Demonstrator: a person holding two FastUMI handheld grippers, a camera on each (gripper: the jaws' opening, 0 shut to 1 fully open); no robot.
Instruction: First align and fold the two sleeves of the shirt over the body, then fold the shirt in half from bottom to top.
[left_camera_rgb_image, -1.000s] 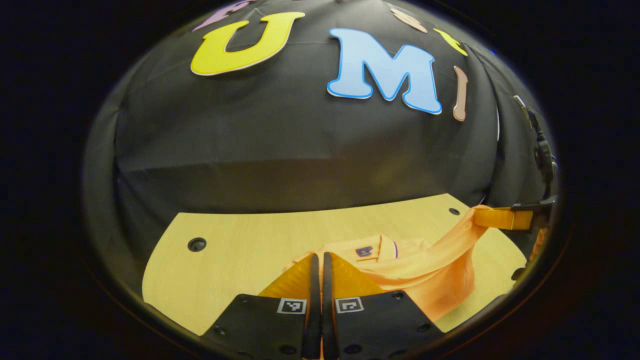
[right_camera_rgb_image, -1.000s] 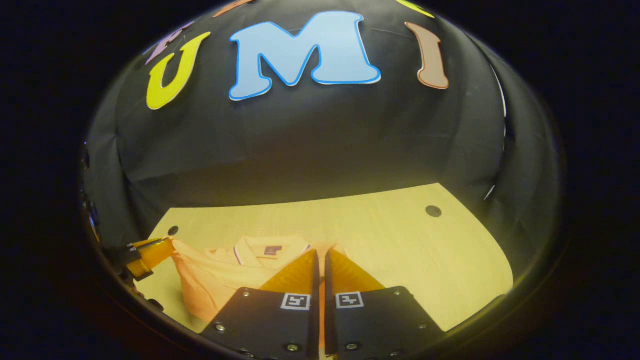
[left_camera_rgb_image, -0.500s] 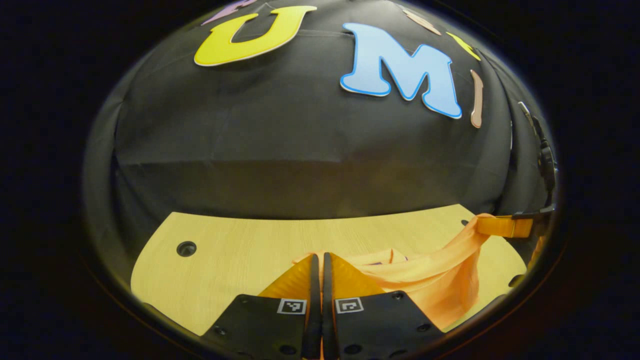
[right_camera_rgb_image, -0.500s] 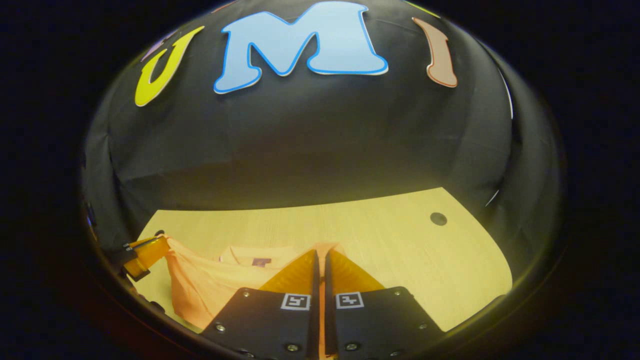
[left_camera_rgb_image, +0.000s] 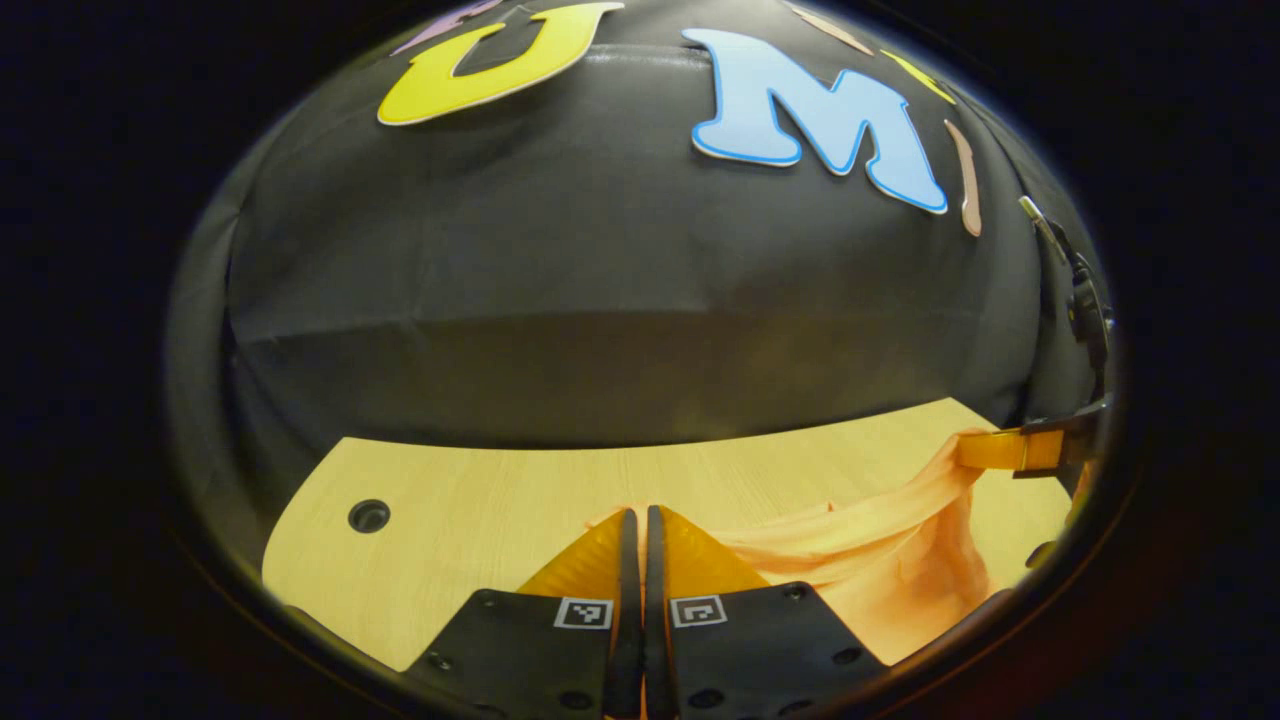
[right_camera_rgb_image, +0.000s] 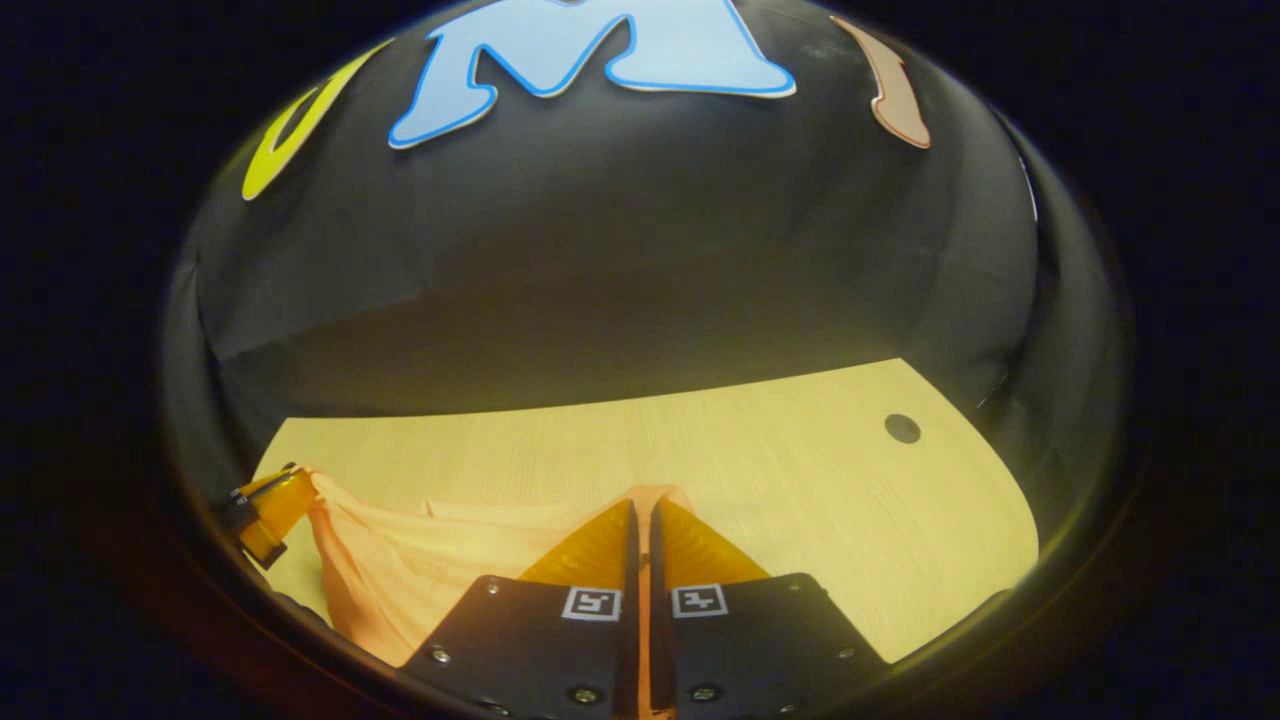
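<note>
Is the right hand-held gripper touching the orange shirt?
Touching. In the left gripper view, the right hand-held gripper pinches the shirt, and the cloth stretches from its fingertips.

Dim booth, warm yellowish cast in both views. Brightest area is the wooden table (left_camera_rgb_image: 480, 490), evenly lit as if from above; light falls off fast up the black cloth wall (left_camera_rgb_image: 600, 280) behind the table, which goes near-black toward its edges. Soft shadow band on the wall just above the table's far edge. Strong fisheye bending: the table's far edge (right_camera_rgb_image: 600, 405) curves, rim areas smear and darken. No hard glare. Centre fairly sharp; the orange shirt (right_camera_rgb_image: 400, 570) near the rim slightly soft.
</note>
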